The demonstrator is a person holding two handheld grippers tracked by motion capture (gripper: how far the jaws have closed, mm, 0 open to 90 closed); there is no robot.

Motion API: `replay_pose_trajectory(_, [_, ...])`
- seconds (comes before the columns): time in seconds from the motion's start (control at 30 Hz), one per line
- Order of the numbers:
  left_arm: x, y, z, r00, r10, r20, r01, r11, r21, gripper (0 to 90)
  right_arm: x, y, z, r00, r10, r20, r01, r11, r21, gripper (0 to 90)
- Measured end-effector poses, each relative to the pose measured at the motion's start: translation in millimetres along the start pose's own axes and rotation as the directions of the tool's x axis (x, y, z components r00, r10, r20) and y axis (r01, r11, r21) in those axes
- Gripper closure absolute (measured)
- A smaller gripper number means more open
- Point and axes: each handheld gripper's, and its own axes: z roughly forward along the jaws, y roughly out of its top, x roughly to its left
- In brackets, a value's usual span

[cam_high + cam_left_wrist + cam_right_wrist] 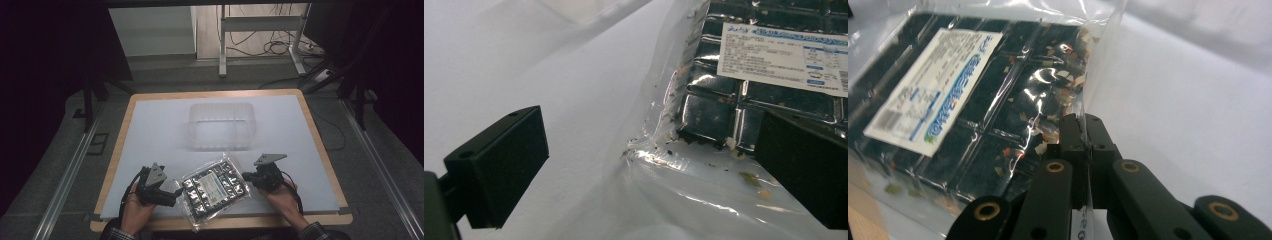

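Mostly the small things are hard to read: the print on the white label (784,62) is too blurred to make out in either gripper view, and the person's forearms are cut off at the bottom edge of the high view. Going left to right there, the left gripper (172,192) sits at the bag's near-left corner, the clear plastic bag (214,191) lies on the near part of the white table (150,135), and the right gripper (246,176) meets the bag's right edge. Behind the bag stands one clear plastic tub (221,126), well apart from it.

Counted: two grippers, one bag, one label, one tub. The bag holds a dark block split into a grid of shiny squares, with pale and reddish flecks loose inside the clear film; how many squares there are I cannot count for sure.

In the left gripper view the jaws stand wide apart, one over bare table and the other over the bag's corner, gripping nothing. In the right gripper view the jaws are pinched together on the bag's clear side edge (1087,107), the film caught between them
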Motion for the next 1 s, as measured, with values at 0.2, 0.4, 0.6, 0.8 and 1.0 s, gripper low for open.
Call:
replay_pose_trajectory(0.2, [0.0,0.2,-0.5,1.0,0.003,-0.003,-0.003,1.0,0.003,1.0,1.2,8.9,-12.4,0.9997,0.009,-0.024,-0.01,0.999,-0.035,88.8])
replay_pose_trajectory(0.4, [0.1,0.1,-0.7,1.0,0.001,-0.008,-0.001,1.0,0.001,0.9,-0.6,17.9,-22.7,0.9975,0.026,-0.066,-0.029,0.999,-0.043,88.8])
replay_pose_trajectory(0.6, [-0.1,0.3,-0.5,1.0,-0.002,-0.008,0.002,1.0,-0.005,0.9,-1.3,35.9,-36.9,0.9944,0.014,-0.105,-0.022,0.997,-0.077,88.8])
replay_pose_trajectory(0.8, [0.0,0.2,-0.9,0.9999,-0.003,-0.011,0.003,1.0,-0.006,0.9,0.5,52.2,-48.9,0.992,-0.005,-0.126,-0.006,0.996,-0.089,88.8])
replay_pose_trajectory(1.0, [-0.2,0.4,-0.6,0.9999,-0.002,-0.011,0.002,1.0,-0.005,0.9,2.7,70.8,-62.3,0.9889,-0.039,-0.144,0.023,0.994,-0.11,88.8])
